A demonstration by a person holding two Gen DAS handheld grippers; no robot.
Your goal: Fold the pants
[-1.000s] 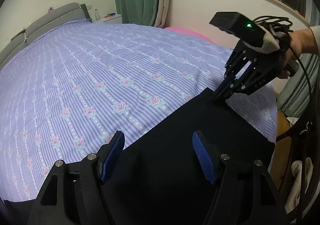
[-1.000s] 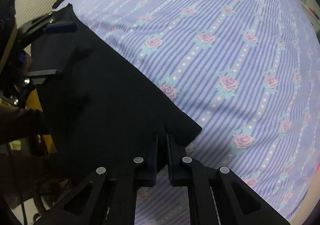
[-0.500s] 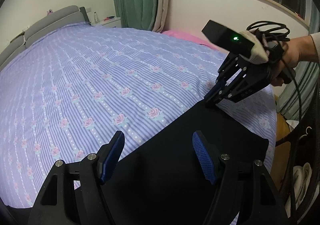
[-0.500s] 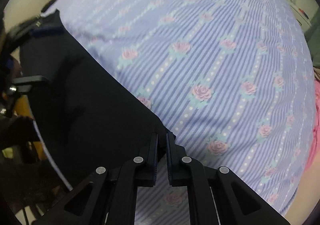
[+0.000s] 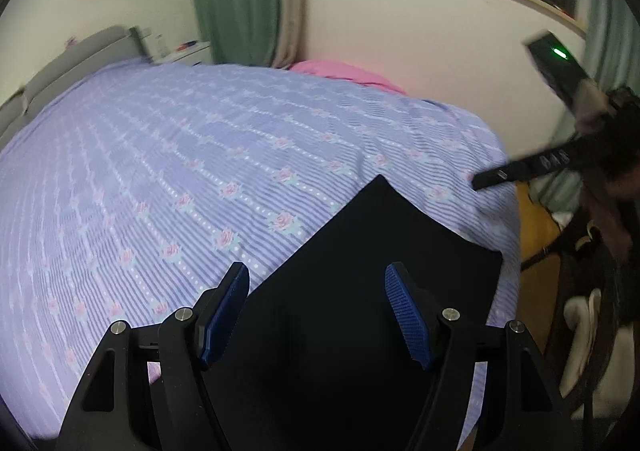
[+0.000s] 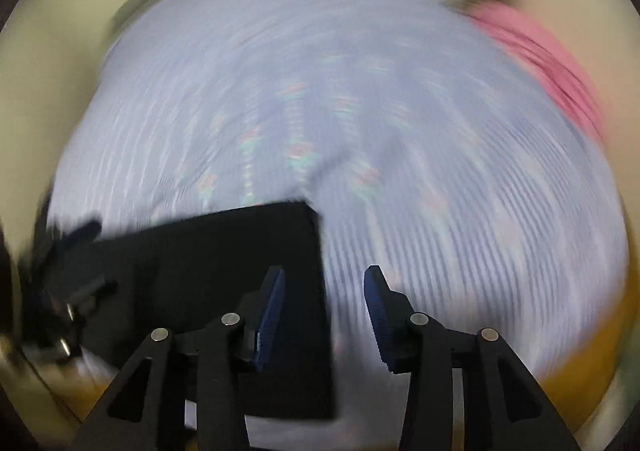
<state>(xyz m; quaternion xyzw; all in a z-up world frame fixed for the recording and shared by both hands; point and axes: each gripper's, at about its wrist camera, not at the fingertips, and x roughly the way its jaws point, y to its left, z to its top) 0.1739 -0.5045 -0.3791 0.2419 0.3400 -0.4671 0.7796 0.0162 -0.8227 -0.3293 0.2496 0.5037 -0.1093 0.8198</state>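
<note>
pants: the black pants (image 5: 360, 311) lie flat as a folded panel at the near right corner of the bed (image 5: 160, 179), on the striped floral sheet; one corner points toward the far side, and the right edge runs close to the bed's side.
left gripper: the left gripper (image 5: 316, 315) hangs over the near part of the panel with its blue pads spread wide; nothing is pinched between them, so it is released.
right gripper: the right gripper (image 6: 324, 311) has just been opening; its jaws stand apart with no cloth pressed between them. In its own blurred view the pants' right edge sits under the left pad. From the left wrist view it shows off to the far right, clear of the cloth.
risk, drag: with the right gripper swinging fast, a pad could catch the free edge and pull the top layer askew.
risk, springback: the released corner has nothing pinning it, so the fold may relax or lift.
risk, slide: the panel lies near the bed's right side; a nudge that way could tip it off.
risk, next grasp: on plain black cloth the layers are hard to tell apart, so a pinch may take only one.
</note>
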